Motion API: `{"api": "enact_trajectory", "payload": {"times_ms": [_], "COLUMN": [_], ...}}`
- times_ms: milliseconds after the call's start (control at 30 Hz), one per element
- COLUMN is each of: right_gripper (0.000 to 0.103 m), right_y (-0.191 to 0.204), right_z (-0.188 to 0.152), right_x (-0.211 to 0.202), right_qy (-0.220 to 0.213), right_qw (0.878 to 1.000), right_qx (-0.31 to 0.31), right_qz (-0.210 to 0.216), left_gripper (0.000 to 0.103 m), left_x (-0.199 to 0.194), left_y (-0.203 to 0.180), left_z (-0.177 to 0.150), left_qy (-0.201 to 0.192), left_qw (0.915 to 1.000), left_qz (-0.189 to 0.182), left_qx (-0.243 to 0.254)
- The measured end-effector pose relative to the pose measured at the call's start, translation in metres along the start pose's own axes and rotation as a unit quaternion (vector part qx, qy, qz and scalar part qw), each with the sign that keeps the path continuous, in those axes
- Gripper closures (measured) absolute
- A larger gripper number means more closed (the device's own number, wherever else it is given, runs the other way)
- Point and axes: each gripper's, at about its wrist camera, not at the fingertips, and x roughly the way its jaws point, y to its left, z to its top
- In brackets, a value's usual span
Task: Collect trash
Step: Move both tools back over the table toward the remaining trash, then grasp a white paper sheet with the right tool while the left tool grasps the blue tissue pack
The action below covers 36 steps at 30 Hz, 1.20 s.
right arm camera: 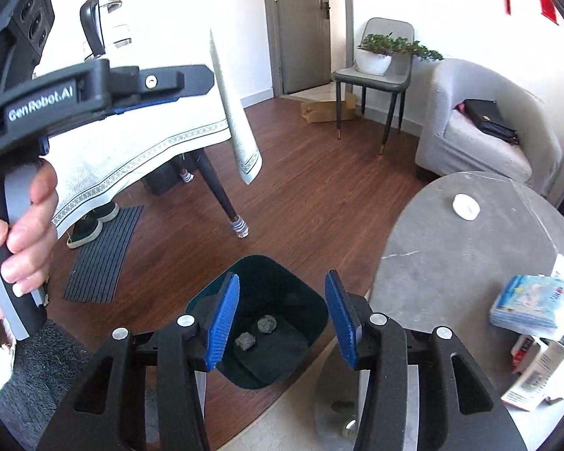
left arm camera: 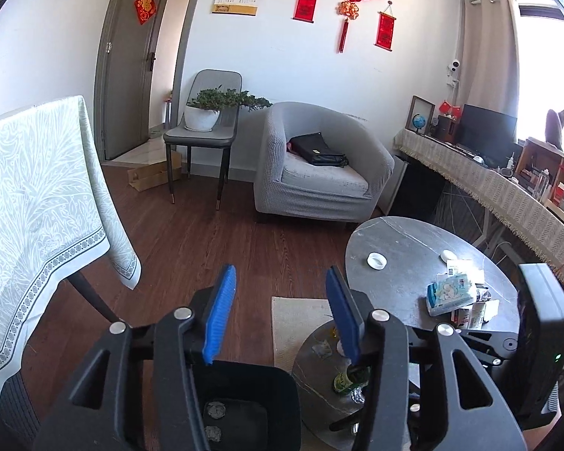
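A dark trash bin (right arm camera: pixel 259 319) stands on the wood floor below both grippers; it also shows in the left wrist view (left arm camera: pixel 244 402). Two grey crumpled wads (right arm camera: pixel 257 332) lie in its bottom. My right gripper (right arm camera: pixel 282 319) is open and empty, directly above the bin. My left gripper (left arm camera: pixel 278 312) is open and empty, above the bin's far edge; its body shows at upper left of the right wrist view (right arm camera: pixel 75 90). A tissue pack (left arm camera: pixel 451 293) and paper scraps (right arm camera: pixel 537 372) lie on the grey round table (left arm camera: pixel 402 248).
A white cap (left arm camera: pixel 376 261) sits on the round table. A lower round shelf (left arm camera: pixel 327 368) holds a green bottle. A table with a pale cloth (left arm camera: pixel 37 195) stands left. A grey armchair (left arm camera: pixel 319 165), a chair with a plant (left arm camera: pixel 206 120) and a long desk (left arm camera: pixel 507 188) stand behind.
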Motion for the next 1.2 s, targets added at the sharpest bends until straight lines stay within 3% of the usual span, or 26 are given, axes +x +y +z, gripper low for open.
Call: {"api": "enact_trajectory", "payload": {"times_ms": [200, 400, 500, 567, 700, 933, 1200], "right_gripper": [0.055, 0.054, 0.037, 0.032, 0.023, 0.021, 0.018], "right_y": [-0.030, -0.081, -0.105, -0.115, -0.131, -0.150, -0.151], "right_z": [-0.004, -0.018, -0.027, -0.033, -0.045, -0.066, -0.066], "right_x": [-0.049, -0.087, -0.095, -0.097, -0.100, -0.082, -0.071], "right_qy": [-0.056, -0.084, -0.087, -0.084, -0.075, -0.048, -0.044], "right_qw": [0.996, 0.983, 0.975, 0.971, 0.967, 0.964, 0.962], "right_qx": [0.033, 0.098, 0.133, 0.144, 0.169, 0.204, 0.212], "right_qz": [-0.059, -0.129, -0.155, -0.169, -0.177, -0.161, -0.166], "left_gripper": [0.048, 0.046, 0.045, 0.044, 0.043, 0.041, 0.040], "left_x": [0.022, 0.040, 0.049, 0.053, 0.060, 0.069, 0.074], "left_y": [-0.024, -0.054, -0.067, -0.073, -0.085, -0.103, -0.111], "left_z": [-0.009, -0.020, -0.025, -0.028, -0.030, -0.033, -0.035], "left_qy": [0.022, 0.037, 0.046, 0.049, 0.054, 0.061, 0.066], "left_qw": [0.9996, 0.9984, 0.9976, 0.9971, 0.9962, 0.9950, 0.9939], "left_qz": [-0.015, -0.034, -0.042, -0.048, -0.057, -0.065, -0.072], "left_qx": [0.004, 0.025, 0.030, 0.033, 0.039, 0.046, 0.052]}}
